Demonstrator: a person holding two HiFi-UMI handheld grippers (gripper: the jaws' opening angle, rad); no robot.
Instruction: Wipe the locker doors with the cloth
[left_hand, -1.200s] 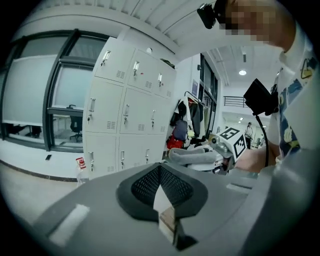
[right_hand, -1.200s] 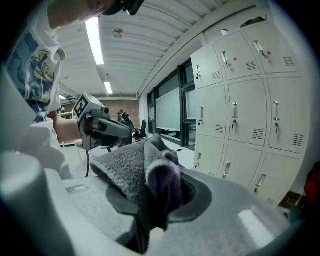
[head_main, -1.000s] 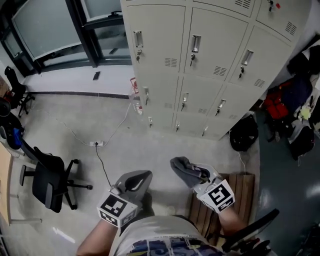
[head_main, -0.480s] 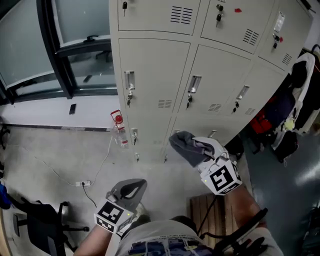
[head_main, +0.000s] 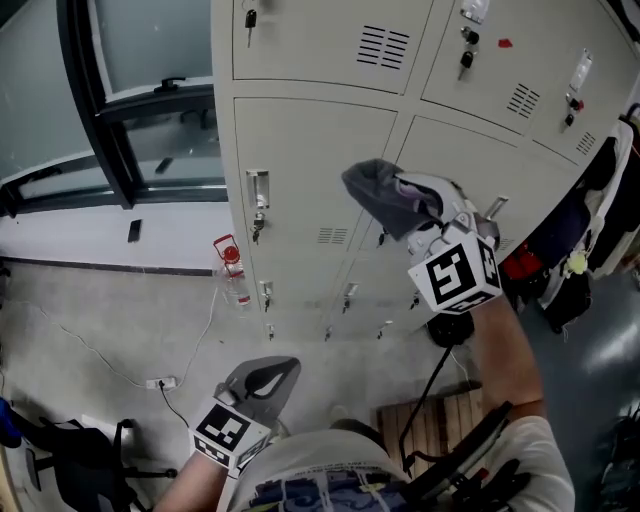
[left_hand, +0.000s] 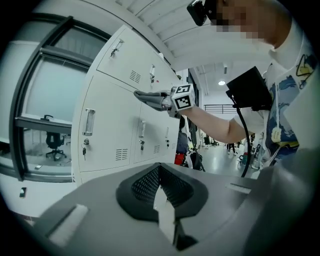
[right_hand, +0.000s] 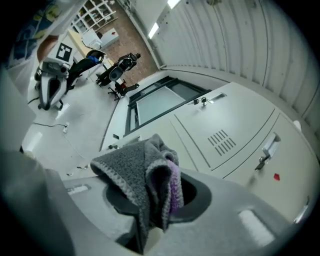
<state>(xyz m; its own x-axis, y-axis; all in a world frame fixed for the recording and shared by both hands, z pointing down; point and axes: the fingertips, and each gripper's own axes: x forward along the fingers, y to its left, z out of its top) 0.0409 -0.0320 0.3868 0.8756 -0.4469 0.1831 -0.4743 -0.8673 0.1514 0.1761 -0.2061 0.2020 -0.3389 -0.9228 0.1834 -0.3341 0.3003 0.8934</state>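
Right gripper (head_main: 410, 205), higher than before near locker door (head_main: 320, 160), clenched on cloth (head_main: 368, 188); left gripper (head_main: 265, 378) closed.

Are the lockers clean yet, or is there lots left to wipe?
Done: the cloth is picked up, pinched in the right tool. In hand: it is held up by a middle locker door; I cannot tell whether it touches. Left: probably wiping all the doors, since none shows wipe marks. The left tool hangs low, shut and empty.

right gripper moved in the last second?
Yes. The right gripper, shut on the cloth, rose from beside the wooden pallet up to the locker doors.
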